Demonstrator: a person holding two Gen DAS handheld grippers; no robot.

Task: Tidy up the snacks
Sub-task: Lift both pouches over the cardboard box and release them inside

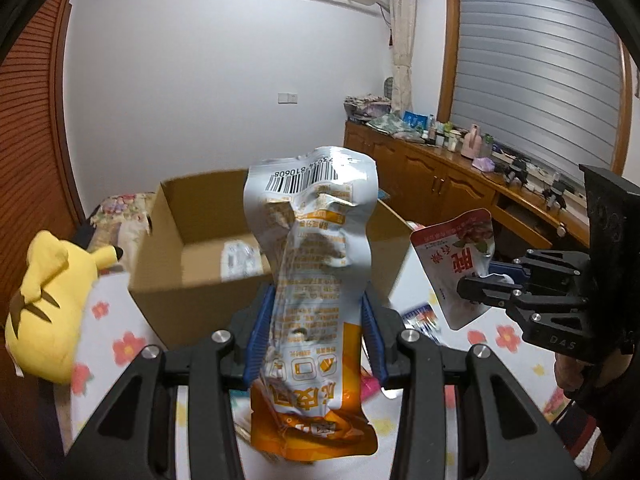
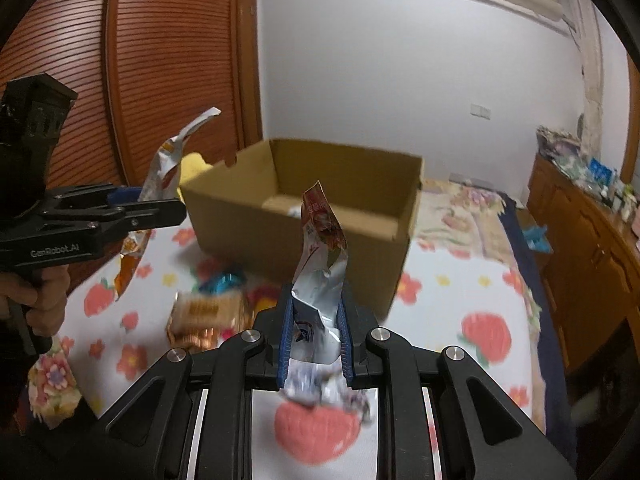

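Orange and silver foil fills the middle of the left wrist view: a crumpled orange snack pouch [image 1: 316, 300] stands upright between the blue pads of the left hand-held gripper [image 1: 316, 320], which is pinching it at its mid-section, barcode end up. Behind the pouch sits an open cardboard box [image 1: 168, 264] on the bed [image 1: 120, 344], whose sheet is white with red flowers. A yellow plush toy [image 1: 44, 304] lies just left of the box. To the right, the right hand-held gripper [image 1: 476, 292] pinches a red-and-white snack pouch [image 1: 456, 264] in the air, beside the box's right wall. Further right, a wooden counter [image 1: 440, 176] along the window carries bottles and clutter.

In the right wrist view, the right hand-held gripper [image 2: 316, 340] is pressed onto the red-and-white snack pouch [image 2: 320, 280], which rises crumpled between the blue pads, its red top in front of the cardboard box [image 2: 304, 208]. The box stands open on the bed [image 2: 480, 320], with something pale inside, too blurred to name. At the left, the left hand-held gripper [image 2: 160, 208] holds the orange snack pouch [image 2: 160, 184] above the sheet, left of the box. More wrapped snacks [image 2: 208, 308] lie on the sheet between the two tools, blurred. The wooden counter [image 2: 580, 232] runs along the right edge.
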